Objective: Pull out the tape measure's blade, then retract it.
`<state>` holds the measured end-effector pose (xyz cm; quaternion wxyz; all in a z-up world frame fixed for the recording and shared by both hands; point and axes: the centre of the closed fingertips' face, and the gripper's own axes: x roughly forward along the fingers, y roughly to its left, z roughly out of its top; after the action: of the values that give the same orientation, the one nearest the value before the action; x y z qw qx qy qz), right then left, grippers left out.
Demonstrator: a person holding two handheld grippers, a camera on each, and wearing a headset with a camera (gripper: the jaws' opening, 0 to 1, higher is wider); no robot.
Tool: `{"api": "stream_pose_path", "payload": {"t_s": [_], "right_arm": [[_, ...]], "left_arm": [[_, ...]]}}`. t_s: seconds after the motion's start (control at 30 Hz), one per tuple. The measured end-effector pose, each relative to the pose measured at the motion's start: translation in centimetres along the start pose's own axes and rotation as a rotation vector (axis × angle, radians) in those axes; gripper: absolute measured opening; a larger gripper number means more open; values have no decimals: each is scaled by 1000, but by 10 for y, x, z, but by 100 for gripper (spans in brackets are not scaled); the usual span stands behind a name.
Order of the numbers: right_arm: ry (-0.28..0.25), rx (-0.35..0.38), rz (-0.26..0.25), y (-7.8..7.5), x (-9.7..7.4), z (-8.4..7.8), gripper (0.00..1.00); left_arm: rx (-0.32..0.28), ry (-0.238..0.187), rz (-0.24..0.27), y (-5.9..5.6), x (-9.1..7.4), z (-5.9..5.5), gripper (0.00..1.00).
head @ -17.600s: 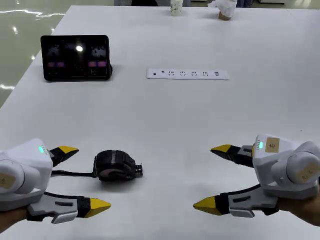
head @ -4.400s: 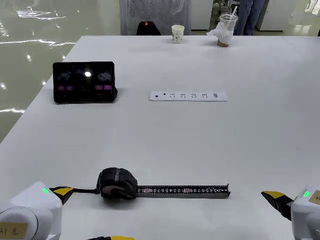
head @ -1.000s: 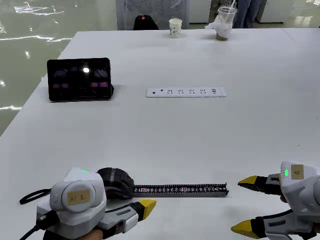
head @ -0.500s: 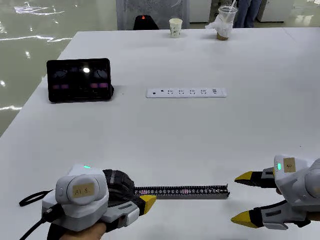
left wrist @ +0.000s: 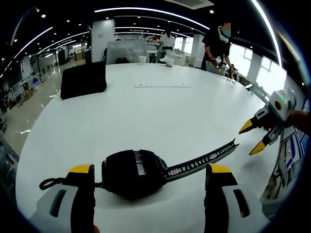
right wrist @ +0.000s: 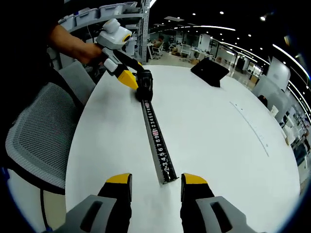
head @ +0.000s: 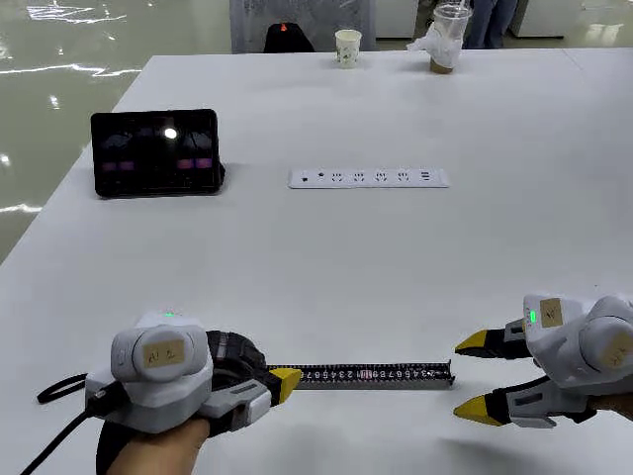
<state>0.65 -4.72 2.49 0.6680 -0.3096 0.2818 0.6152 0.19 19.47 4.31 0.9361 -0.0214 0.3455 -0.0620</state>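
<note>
Loosely, left gripper (left wrist: 150,169) fingers (left wrist: 81,187) straddle tape measure (left wrist: 131,172), right gripper (right wrist: 156,178) open by blade (right wrist: 155,133)

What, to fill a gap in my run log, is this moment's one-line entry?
blade: extended, flat on table | left tool: open, straddling tape measure case | right tool: open, at blade tip

Your tape measure case (left wrist: 133,172) is black, its blade (head: 371,374) dark with white numerals and red marks. Your left claw (left wrist: 150,169) and right claw (head: 468,375) are white and grey, yellow-tipped. The counter (head: 396,267) is white.
</note>
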Motion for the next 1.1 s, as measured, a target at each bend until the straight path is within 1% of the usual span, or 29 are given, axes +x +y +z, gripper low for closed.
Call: {"api": "stream_pose_path", "payload": {"t_s": [0.2, 0.3, 0.53, 0.8, 1.1], "right_arm": [[15, -19, 13, -4, 6, -2, 34], [28, -37, 25, -6, 10, -4, 31], [56, -63, 48, -12, 17, -9, 26], [80, -78, 73, -15, 25, -16, 21], [93, -83, 87, -18, 30, -19, 16]], "left_arm": [[-14, 12, 5, 2, 4, -1, 86], [-31, 16, 5, 2, 6, -1, 84], [-46, 30, 9, 4, 9, -3, 79], [-74, 39, 23, 11, 14, -5, 73], [-93, 48, 37, 16, 20, -8, 70]]}}
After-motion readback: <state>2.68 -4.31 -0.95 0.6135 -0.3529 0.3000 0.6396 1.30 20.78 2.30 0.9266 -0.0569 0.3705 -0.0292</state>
